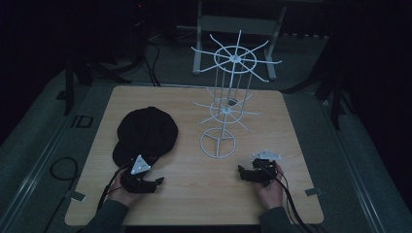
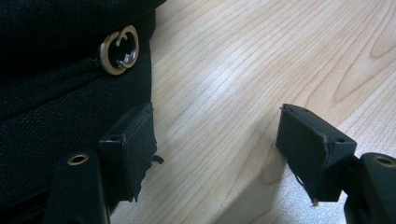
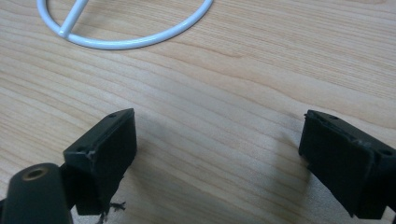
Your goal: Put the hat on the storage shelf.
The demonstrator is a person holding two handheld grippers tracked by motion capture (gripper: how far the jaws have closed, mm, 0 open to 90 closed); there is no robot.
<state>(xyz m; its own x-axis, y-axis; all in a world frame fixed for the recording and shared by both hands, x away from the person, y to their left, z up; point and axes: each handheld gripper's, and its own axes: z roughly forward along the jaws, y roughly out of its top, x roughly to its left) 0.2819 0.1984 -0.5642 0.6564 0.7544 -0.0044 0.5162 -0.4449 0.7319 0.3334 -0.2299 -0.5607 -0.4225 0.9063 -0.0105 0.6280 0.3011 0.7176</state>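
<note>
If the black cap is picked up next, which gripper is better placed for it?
Probably the left gripper: its open jaws sit right beside the black cap, one jaw at the fabric edge. The right gripper, also open, rests across the table near the white wire rack.

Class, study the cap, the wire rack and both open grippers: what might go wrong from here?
1. The left gripper sits open at the black cap's edge; soft fabric may slip or bunch when pinched.
2. The white wire rack looks tall on a small ring base; a knock from the right gripper might tip it.
</note>
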